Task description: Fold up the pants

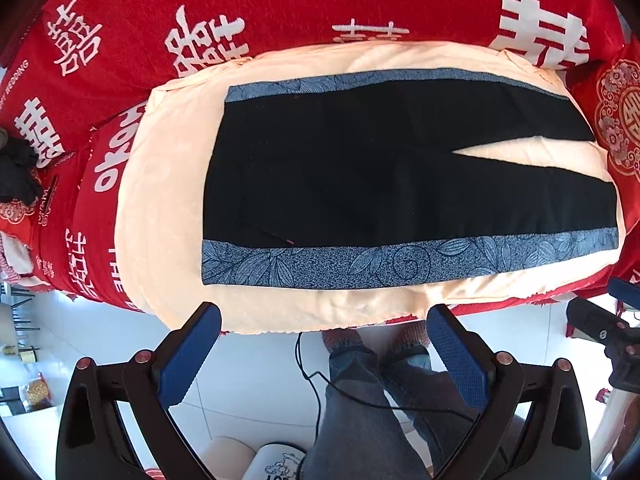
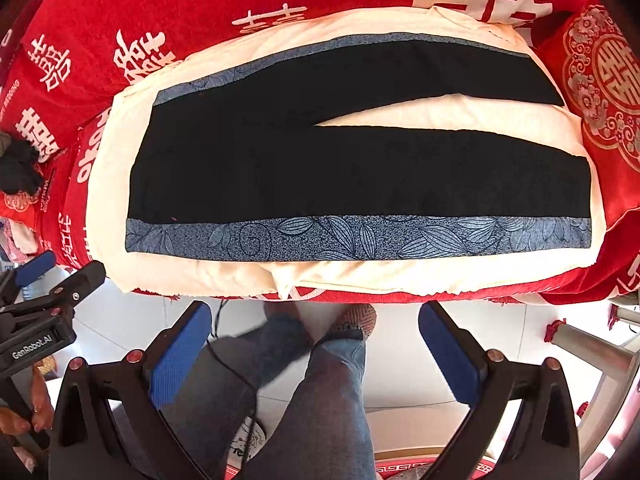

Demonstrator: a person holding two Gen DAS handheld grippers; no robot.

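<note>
Black pants (image 1: 360, 176) with blue leaf-patterned side stripes lie flat on a cream cloth (image 1: 168, 200), waistband to the left and both legs spread to the right with a narrow gap between them. They also show in the right wrist view (image 2: 340, 168). My left gripper (image 1: 324, 324) is open and empty, held off the near edge of the cloth above the floor. My right gripper (image 2: 316, 320) is open and empty in the same position. Each gripper shows at the side of the other's view: the right one (image 1: 600, 328) and the left one (image 2: 48, 308).
The cream cloth (image 2: 108, 184) lies on a red cover (image 1: 280, 0) with white characters. A red embroidered cushion (image 2: 604, 84) sits at the right end. A dark bundle (image 1: 16, 168) lies at the far left. The person's legs (image 2: 320, 400) and a cable (image 1: 316, 380) are below, over white floor tiles.
</note>
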